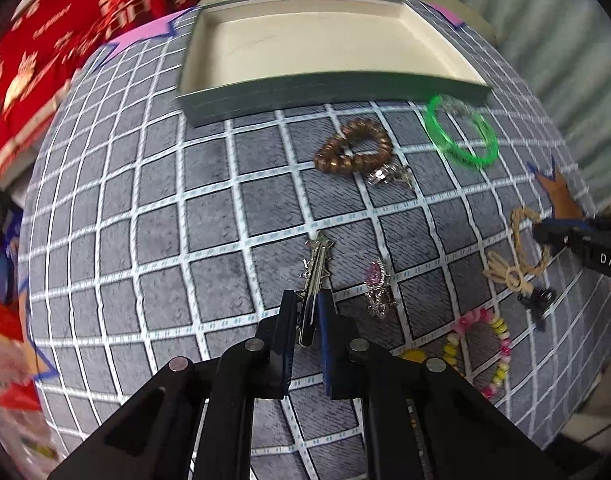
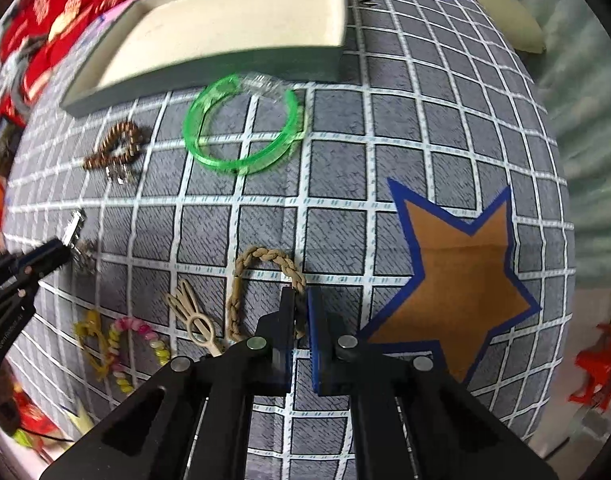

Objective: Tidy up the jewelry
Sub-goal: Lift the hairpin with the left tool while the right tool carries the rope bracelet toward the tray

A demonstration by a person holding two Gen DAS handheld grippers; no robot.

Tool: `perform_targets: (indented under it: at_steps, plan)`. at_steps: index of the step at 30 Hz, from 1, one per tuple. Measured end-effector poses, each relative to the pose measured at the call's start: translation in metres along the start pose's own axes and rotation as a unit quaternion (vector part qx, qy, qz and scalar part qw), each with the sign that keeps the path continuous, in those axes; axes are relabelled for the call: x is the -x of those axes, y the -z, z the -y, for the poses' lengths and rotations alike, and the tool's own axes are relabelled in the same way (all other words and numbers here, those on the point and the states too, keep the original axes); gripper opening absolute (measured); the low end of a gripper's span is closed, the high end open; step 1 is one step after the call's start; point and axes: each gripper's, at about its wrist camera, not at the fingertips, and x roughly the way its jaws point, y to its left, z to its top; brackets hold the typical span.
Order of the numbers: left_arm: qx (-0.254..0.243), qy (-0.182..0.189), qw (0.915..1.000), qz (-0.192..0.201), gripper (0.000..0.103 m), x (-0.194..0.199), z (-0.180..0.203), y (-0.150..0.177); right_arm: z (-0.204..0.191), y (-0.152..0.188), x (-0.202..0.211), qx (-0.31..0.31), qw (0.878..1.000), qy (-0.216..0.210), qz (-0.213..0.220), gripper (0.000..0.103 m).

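Note:
My left gripper [image 1: 307,300] is shut on a silver star-tipped hair clip [image 1: 316,268] just above the grey grid cloth. My right gripper [image 2: 303,300] is shut on a tan braided rope bracelet [image 2: 241,280] lying on the cloth; it also shows in the left wrist view [image 1: 523,248]. An open cream-lined tray [image 1: 329,80] stands at the far side, also seen in the right wrist view [image 2: 209,68]. On the cloth lie a green bangle [image 1: 461,132], a brown spiral hair tie [image 1: 353,146], a pink crystal piece [image 1: 377,288] and a pink-yellow bead bracelet [image 1: 481,344].
A small silver clip [image 1: 387,174] lies by the brown tie. A beige bow clip [image 2: 193,316] and a yellow piece [image 2: 91,340] lie left of my right gripper. A brown star patch [image 2: 461,280] marks the cloth at right. Red fabric [image 1: 45,40] lies beyond the table's left edge.

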Motion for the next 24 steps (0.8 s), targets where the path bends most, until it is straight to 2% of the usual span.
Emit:
perform_targets:
  at_steps: [9, 16, 17, 18, 19, 20, 21, 24]
  plan:
    - [0.046, 0.015, 0.9987, 0.018, 0.021, 0.021, -0.016, -0.007, 0.003, -0.041, 0.029, -0.012, 0.999, -0.035, 0.025, 0.007]
    - [0.032, -0.038, 0.9985, 0.020, 0.021, 0.023, -0.008, -0.005, 0.002, -0.049, 0.028, -0.008, 0.999, -0.048, 0.017, 0.006]
    - [0.029, -0.035, 0.9988, 0.015, 0.025, 0.022, -0.006, -0.004, 0.002, -0.046, 0.028, -0.008, 0.999, -0.050, 0.016, 0.007]
    - [0.029, -0.034, 0.9989, 0.011, 0.053, 0.021, -0.007, -0.003, 0.000, -0.043, 0.027, -0.009, 0.998, -0.052, 0.015, 0.007]
    - [0.030, -0.041, 0.9986, 0.012, 0.076, 0.022, -0.007, -0.001, 0.004, -0.046, 0.028, -0.009, 0.998, -0.054, 0.014, 0.007]
    - [0.030, -0.059, 0.9976, 0.020, 0.103, 0.025, -0.006, 0.002, 0.000, -0.041, 0.020, -0.009, 0.998, -0.054, 0.013, 0.007]
    - [0.027, -0.078, 0.9961, 0.032, 0.103, 0.028, -0.006, 0.004, 0.000, -0.047, 0.020, -0.010, 0.998, -0.056, 0.012, 0.007]
    - [0.011, -0.086, 0.9961, 0.019, 0.103, 0.023, -0.007, 0.008, -0.004, -0.040, 0.020, -0.012, 0.998, -0.058, 0.011, 0.007]
